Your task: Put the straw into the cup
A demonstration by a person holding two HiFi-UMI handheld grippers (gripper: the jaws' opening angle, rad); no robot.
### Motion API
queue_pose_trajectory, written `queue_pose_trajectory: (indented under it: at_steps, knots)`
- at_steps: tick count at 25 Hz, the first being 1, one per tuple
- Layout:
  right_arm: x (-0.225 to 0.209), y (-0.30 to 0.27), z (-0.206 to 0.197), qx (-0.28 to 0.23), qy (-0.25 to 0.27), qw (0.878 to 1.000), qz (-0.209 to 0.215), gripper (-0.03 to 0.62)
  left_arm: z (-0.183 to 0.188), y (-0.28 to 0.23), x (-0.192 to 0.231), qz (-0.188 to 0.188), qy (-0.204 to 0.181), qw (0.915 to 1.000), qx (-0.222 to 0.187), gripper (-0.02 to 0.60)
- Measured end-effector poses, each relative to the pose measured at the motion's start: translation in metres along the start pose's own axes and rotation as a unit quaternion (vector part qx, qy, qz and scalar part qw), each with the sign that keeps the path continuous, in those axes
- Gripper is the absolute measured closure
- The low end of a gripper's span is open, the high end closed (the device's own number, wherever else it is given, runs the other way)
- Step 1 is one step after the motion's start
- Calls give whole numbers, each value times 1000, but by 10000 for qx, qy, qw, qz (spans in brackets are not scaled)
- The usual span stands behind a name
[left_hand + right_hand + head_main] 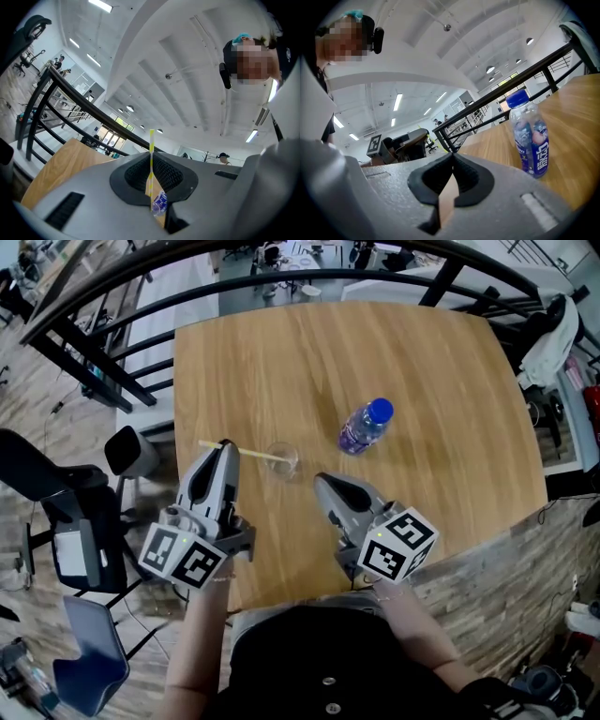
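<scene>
A thin yellow-and-white straw (246,454) lies crosswise in my left gripper (225,444), which is shut on it. Its right end reaches the rim of a small clear cup (282,461) on the wooden table (441,390). I cannot tell whether the tip is inside. In the left gripper view the straw (151,149) stands upright, pinched between the dark pads of the left gripper (151,165). My right gripper (322,481) hovers just right of the cup, shut and holding nothing. In the right gripper view the right gripper (452,158) has its tips together.
A plastic bottle (366,426) with a blue cap and purple label stands beyond the cup to the right, also upright on the table in the right gripper view (529,137). A black curved railing (281,282) runs past the table's far edge. Chairs (66,502) stand left.
</scene>
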State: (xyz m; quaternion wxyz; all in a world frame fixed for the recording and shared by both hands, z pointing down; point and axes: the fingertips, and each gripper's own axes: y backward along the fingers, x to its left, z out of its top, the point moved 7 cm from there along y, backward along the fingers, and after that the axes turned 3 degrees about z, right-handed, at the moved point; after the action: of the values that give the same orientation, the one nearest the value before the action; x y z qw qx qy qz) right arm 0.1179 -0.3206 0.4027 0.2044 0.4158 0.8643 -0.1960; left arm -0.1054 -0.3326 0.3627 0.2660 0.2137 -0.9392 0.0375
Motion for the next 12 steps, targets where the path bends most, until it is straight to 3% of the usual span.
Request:
queue_pose_trajectory:
  at_steps: [12]
  knots:
    - [-10, -3, -9, 111, -136, 9998, 7, 595, -23, -8, 8, 53, 3, 9992, 384, 552]
